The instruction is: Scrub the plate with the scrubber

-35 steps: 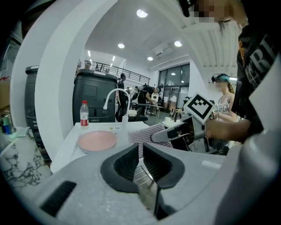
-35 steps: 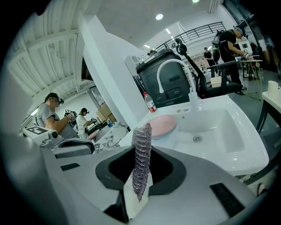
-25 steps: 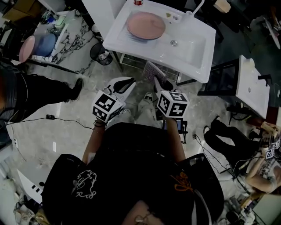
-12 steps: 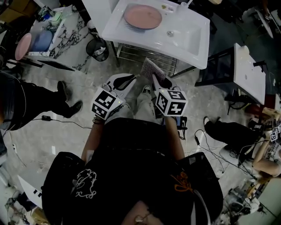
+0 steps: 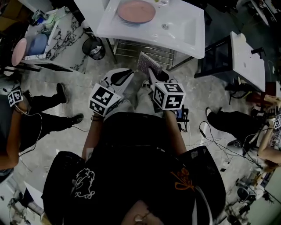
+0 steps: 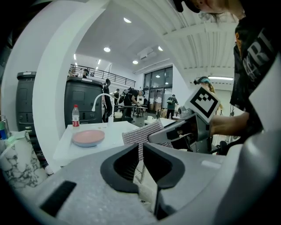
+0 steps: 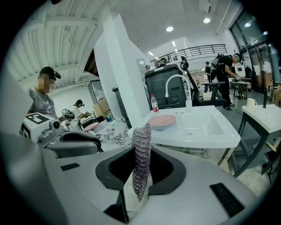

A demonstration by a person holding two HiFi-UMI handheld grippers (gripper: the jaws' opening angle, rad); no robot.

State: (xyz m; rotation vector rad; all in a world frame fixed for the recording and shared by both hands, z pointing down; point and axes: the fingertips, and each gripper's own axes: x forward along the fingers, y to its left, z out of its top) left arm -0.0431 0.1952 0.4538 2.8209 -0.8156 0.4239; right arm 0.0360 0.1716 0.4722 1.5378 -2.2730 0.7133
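A pink plate (image 5: pixel 136 11) lies on the left side of a white sink (image 5: pixel 186 33) at the top of the head view, well ahead of both grippers. My right gripper (image 5: pixel 151 72) is shut on a grey metallic mesh scrubber (image 5: pixel 146 63), which stands upright between its jaws (image 7: pixel 141 149). My left gripper (image 5: pixel 127 71) is beside it at waist height, shut with nothing in it (image 6: pixel 141 151). From the left gripper view the plate (image 6: pixel 88 137) is far off, and the scrubber (image 6: pixel 141 133) shows just past the jaws. The right gripper view has the plate (image 7: pixel 162 121) on the sink (image 7: pixel 210 129).
A red-capped bottle (image 7: pixel 154 103) and a curved faucet (image 7: pixel 176 87) stand at the sink's back. A black bin (image 5: pixel 93 47) and a marble-topped table (image 5: pixel 55 33) are to the sink's left, a white table (image 5: pixel 248 57) to its right. A person (image 5: pixel 22 123) stands at left; cables cross the floor.
The sink and plate have slid toward the top of the head view. Both grippers keep their pose, the scrubber still in the right one. The person at left has shifted.
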